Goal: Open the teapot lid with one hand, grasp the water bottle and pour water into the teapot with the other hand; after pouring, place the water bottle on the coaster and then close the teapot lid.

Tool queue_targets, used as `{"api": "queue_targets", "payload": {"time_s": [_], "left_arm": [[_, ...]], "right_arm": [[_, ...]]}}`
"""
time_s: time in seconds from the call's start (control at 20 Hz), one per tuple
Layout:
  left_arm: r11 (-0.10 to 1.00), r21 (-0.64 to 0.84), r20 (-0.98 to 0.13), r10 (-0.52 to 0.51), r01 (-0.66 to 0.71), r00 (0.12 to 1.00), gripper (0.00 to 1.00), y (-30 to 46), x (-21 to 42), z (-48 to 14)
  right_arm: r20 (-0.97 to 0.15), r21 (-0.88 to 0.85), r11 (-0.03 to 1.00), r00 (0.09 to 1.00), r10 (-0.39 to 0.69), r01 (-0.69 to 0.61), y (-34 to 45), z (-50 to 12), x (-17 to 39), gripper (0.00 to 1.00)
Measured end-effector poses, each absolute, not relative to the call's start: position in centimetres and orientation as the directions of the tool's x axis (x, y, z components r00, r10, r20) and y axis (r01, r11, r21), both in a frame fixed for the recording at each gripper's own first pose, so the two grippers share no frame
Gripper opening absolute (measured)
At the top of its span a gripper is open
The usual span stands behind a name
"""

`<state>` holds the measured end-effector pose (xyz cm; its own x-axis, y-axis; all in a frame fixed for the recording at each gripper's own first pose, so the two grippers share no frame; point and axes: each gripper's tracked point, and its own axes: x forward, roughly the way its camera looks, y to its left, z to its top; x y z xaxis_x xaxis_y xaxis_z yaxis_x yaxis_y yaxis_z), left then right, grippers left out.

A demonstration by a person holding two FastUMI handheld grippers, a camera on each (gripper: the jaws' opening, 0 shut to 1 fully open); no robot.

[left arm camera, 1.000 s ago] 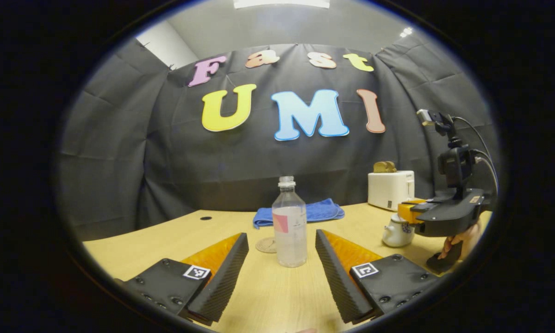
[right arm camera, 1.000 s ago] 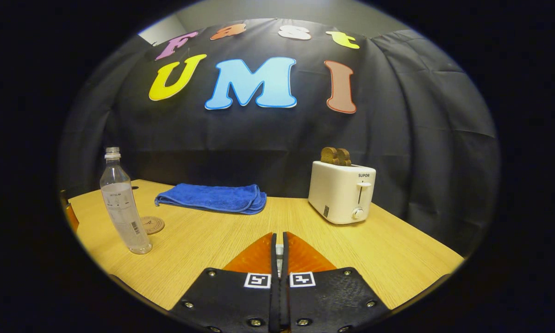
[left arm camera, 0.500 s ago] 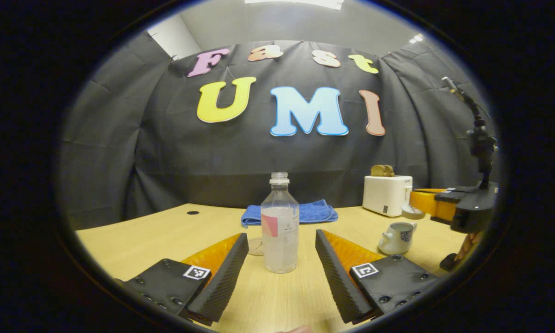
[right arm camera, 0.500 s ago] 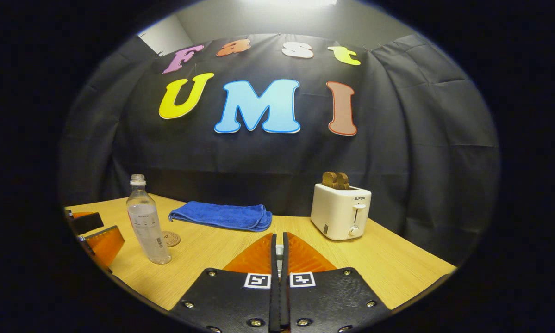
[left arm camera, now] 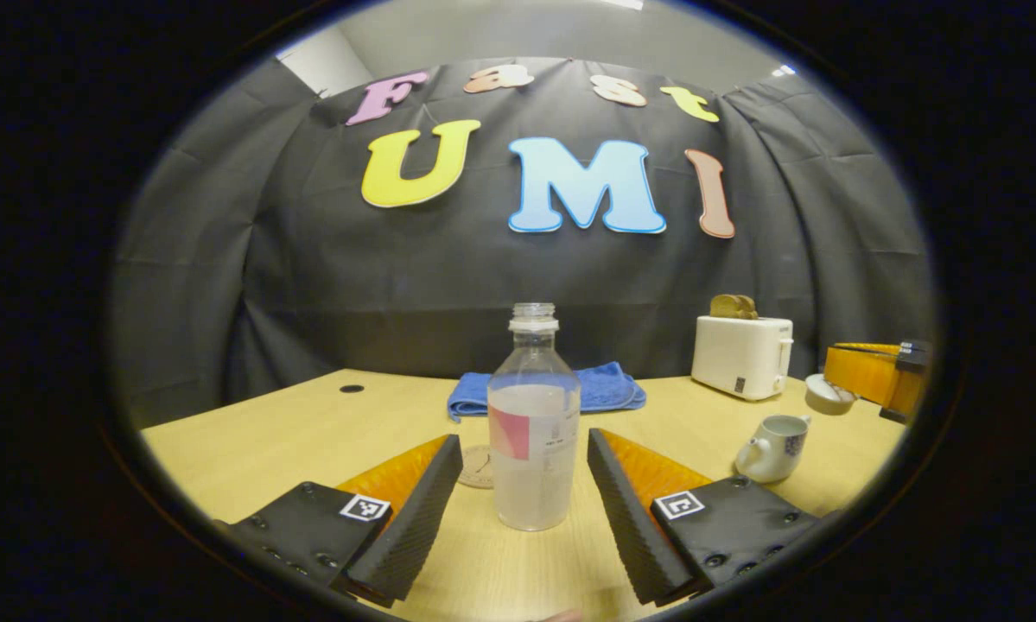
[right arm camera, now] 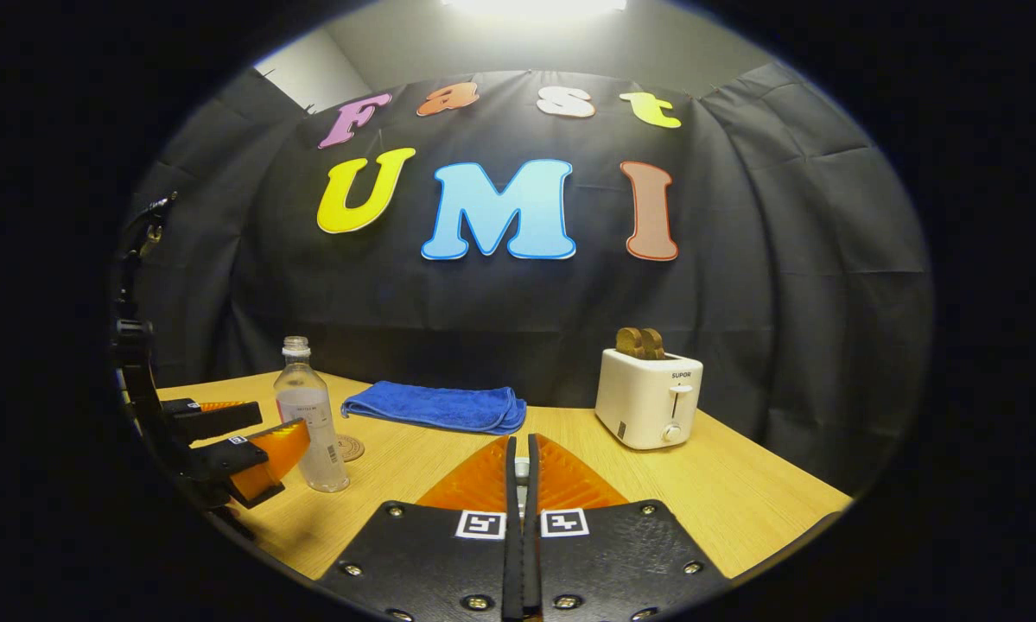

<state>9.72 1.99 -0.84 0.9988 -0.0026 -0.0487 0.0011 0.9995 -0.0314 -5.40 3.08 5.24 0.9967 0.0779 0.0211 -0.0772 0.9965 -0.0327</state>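
On the worktop (left arm camera: 267,432) | left hand-held gripper (left arm camera: 524,492) had closed in, jaws wide astride the water bottle (left arm camera: 533,432), not gripping | right hand-held gripper (right arm camera: 518,471) clamped on the lid (left arm camera: 824,394), lifted clear | teapot (left arm camera: 772,447) open, ready for pouring

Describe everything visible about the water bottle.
The water bottle is clear plastic with no cap on its threaded neck, partly filled, and carries a label with a pink patch. It stands upright on the wooden table, in front of the coaster. The left gripper is open, one finger on each side of it, neither pressing.
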Motion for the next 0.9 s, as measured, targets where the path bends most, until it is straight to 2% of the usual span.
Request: {"api": "queue_targets", "payload": {"time_s": [0.9], "left_arm": [[0.998,-0.055,-0.107,0.011,-0.017,0.994,0.99,2.6,15.1,-2.5]], "right_arm": [[0.022,-0.012,0.993,0.993,0.115,-0.115,3.0,5.4,-7.8,0.0]]}}
